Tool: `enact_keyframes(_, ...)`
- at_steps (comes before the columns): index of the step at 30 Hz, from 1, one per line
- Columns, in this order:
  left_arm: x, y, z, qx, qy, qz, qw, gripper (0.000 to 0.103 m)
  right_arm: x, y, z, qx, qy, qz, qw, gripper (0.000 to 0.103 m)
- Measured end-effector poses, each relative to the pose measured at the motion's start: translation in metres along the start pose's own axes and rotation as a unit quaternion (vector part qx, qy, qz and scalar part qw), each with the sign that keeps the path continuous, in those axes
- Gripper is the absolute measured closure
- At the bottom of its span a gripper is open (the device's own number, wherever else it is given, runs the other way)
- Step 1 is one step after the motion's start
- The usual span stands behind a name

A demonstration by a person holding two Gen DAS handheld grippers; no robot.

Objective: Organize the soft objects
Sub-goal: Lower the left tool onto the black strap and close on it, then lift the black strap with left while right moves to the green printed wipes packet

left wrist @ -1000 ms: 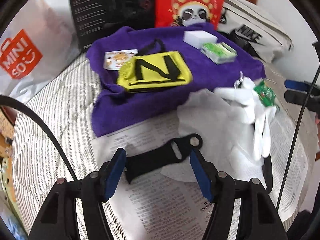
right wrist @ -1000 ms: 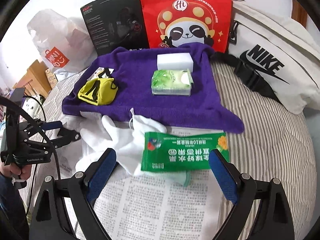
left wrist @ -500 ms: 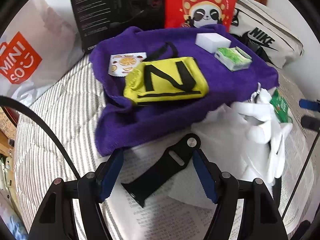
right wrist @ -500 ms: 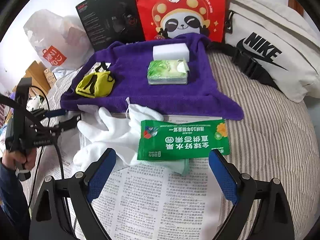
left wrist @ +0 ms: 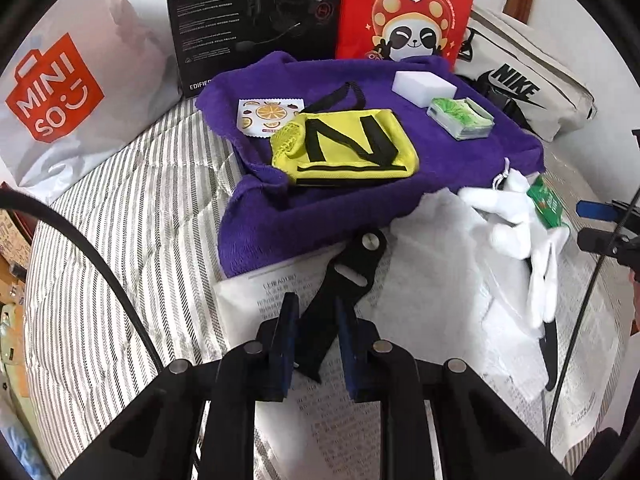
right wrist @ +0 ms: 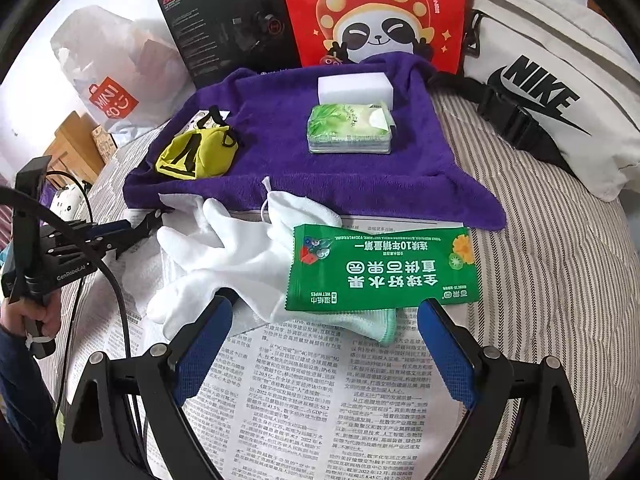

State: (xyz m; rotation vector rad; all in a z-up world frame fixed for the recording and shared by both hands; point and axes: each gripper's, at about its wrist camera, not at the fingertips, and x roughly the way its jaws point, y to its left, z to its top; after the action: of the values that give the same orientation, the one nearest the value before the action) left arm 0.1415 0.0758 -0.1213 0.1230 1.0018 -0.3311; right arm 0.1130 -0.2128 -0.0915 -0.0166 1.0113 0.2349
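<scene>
We hold a gripper in each hand over a striped bed [left wrist: 120, 240] spread with newspaper [right wrist: 320, 400]. A purple towel [left wrist: 460, 152] lies toward the back of the bed, carrying a yellow pouch [left wrist: 352, 148] with black straps, a white sponge block [left wrist: 424, 85], a pack of green tissues [left wrist: 460, 117] and a small sachet printed with orange slices [left wrist: 268, 115]. Behind it stand a black box [left wrist: 256, 12], a red panda bag [left wrist: 408, 8], a white shopping bag [left wrist: 72, 80] and a white waist bag [right wrist: 552, 92]; we cannot see inside any of them.

The left view alone shows a black strap [left wrist: 340, 292] with a metal stud, lying on the newspaper between the closing fingers of our left gripper [left wrist: 316, 340], which pinch its near end. The sachet shows clearly only there.

The right view shows white gloves [right wrist: 240, 256] under a green wet-wipes packet [right wrist: 384, 268], just ahead of our right gripper [right wrist: 324, 348], its fingers spread wide and holding nothing.
</scene>
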Motion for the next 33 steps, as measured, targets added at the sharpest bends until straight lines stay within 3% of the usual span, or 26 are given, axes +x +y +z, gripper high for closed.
enact_keyframes(8, -0.001, -0.01, -0.002, 0.036, -0.002, 0.01, 0.9993, 0.081, 0.002, -0.001, -0.001, 0.002, 0.004, 0.001, 1.0, 0.01)
enact_keyframes(13, 0.002, -0.009, 0.002, 0.043, -0.006, -0.005, 0.9991, 0.081, 0.003, -0.001, -0.002, 0.003, 0.007, 0.003, 1.0, 0.01)
enact_keyframes(15, 0.001, -0.011, -0.001, 0.053, -0.014, -0.003, 0.9985, 0.074, 0.003, -0.002, -0.002, 0.003, 0.008, 0.003, 1.0, 0.01)
enact_keyframes(19, -0.001, -0.018, -0.008, 0.08, -0.02, -0.003, 0.9966, 0.073, 0.006, -0.004, -0.002, 0.007, 0.011, 0.0, 1.0, 0.01)
enact_keyframes(23, 0.002, -0.016, -0.002, 0.066, -0.019, -0.011, 0.9976, 0.073, 0.008, -0.003, -0.003, 0.007, 0.014, 0.001, 1.0, 0.01)
enact_keyframes(27, 0.004, -0.014, -0.001, 0.052, -0.026, -0.011, 0.9983, 0.083, 0.009, -0.002, -0.004, 0.006, 0.015, 0.0, 1.0, 0.01)
enact_keyframes(33, -0.003, -0.017, -0.006, 0.037, -0.013, 0.011, 0.9992, 0.086, 0.008, -0.001, -0.004, 0.003, 0.014, 0.0, 1.0, 0.01)
